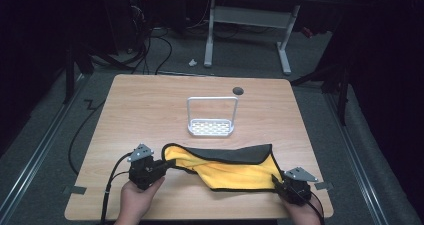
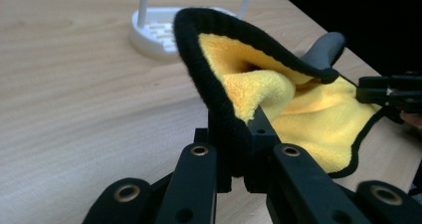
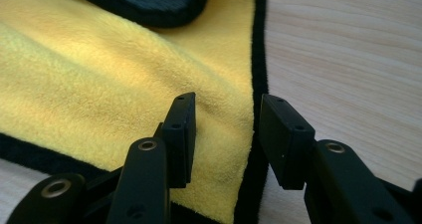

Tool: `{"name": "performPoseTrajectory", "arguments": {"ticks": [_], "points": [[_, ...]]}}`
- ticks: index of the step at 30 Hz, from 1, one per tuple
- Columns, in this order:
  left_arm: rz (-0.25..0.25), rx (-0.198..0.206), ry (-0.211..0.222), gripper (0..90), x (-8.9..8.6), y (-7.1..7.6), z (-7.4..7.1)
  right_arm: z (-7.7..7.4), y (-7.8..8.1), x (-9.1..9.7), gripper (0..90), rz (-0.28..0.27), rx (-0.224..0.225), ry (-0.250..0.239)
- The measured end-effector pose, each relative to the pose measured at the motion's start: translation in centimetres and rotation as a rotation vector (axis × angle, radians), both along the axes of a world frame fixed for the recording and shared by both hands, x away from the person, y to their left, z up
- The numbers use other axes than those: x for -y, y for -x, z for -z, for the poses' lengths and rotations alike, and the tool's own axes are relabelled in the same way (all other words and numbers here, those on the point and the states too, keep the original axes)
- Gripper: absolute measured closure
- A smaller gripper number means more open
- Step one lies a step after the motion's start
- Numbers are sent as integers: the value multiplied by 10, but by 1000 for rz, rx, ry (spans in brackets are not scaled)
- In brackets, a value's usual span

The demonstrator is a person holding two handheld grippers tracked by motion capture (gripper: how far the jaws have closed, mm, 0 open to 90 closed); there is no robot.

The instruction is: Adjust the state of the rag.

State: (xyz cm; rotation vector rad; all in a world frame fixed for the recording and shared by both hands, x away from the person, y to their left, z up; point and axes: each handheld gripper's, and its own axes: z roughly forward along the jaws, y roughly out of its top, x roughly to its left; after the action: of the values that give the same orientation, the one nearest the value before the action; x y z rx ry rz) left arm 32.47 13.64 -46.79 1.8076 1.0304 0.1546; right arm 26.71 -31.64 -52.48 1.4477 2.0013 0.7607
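A yellow cloth [image 1: 227, 167] with a black border is lying across the near part of the wooden bench [image 1: 150, 110], between the two hands. The left gripper [image 1: 167, 165] is pinching the cloth's left edge, its fingers [image 2: 261, 134] clamped tight on the black hem and holding that end lifted off the bench. The right gripper [image 1: 276, 181] is sitting at the cloth's right edge, its fingers [image 3: 181, 129] standing apart astride the hem, not pressing on it. A white rack [image 1: 211, 117] is standing behind the cloth.

Dim room, grey carpet [image 1: 240, 60], white-legged desk [image 1: 282, 40], perhaps cables [image 1: 150, 40].
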Motion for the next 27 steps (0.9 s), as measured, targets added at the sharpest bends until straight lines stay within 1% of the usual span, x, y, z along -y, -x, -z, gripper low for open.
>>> {"name": "performPoseTrajectory", "arguments": {"ticks": [1,2,3,4,6,7,8,9,10,11,12,13,14,15,17,18,19,20,21,22,23,24,25,26,27], "points": [[-3,1,4,844,-2,-1,-3,0,-1,1,595,6,5,9],[-9,-2,5,842,-5,-4,-5,0,-3,2,596,20,11,29],[-19,-5,1,842,-8,-7,-5,0,-3,2,596,20,11,29],[-35,-15,-2,841,-10,-13,-3,0,-5,3,596,32,15,33],[-61,-53,-22,826,-12,-27,7,1,-8,6,596,46,22,43],[-91,-101,-35,796,-14,-43,23,0,-10,7,596,56,24,52],[-102,-119,-35,758,-14,-47,28,1,-10,7,596,62,24,50],[-110,-140,-22,700,-14,-50,34,1,-10,6,596,65,24,50],[-110,-140,-22,663,-14,-50,34,1,-10,6,595,66,29,54],[-112,-148,-8,663,-14,-50,38,1,-10,6,595,66,29,54],[-118,-145,2,627,-15,-47,41,1,-9,6,590,67,30,57],[-129,-132,16,546,-18,-40,43,0,-9,4,580,67,29,60],[-131,-130,27,515,-22,-35,44,0,-8,4,580,66,30,61],[-134,-125,26,517,-25,-31,43,0,-8,3,578,60,35,63],[-148,-96,39,509,-31,-19,41,-2,-7,1,575,54,50,68],[-148,-96,39,505,-31,-19,41,-2,-7,1,575,54,50,68],[-151,-85,48,497,-34,-13,40,-6,-5,-3,574,46,68,68],[-159,-76,45,499,-37,-2,39,-8,-4,-6,574,43,79,70],[-159,-76,45,510,-37,-2,39,-8,-4,-6,574,43,79,70],[-119,-89,52,527,-32,4,39,-10,-1,-11,574,21,98,79],[-86,-110,58,540,-24,5,40,-11,-1,-15,574,13,100,81],[-86,-110,58,543,-24,5,40,-10,-1,-18,574,-1,95,84],[-38,-131,75,543,-8,5,42,-9,-1,-21,574,-10,90,90],[-18,-136,58,539,3,4,42,-8,-2,-23,574,-18,87,92],[-2,-129,37,528,14,3,43,-7,-2,-25,574,-24,78,93]]}}
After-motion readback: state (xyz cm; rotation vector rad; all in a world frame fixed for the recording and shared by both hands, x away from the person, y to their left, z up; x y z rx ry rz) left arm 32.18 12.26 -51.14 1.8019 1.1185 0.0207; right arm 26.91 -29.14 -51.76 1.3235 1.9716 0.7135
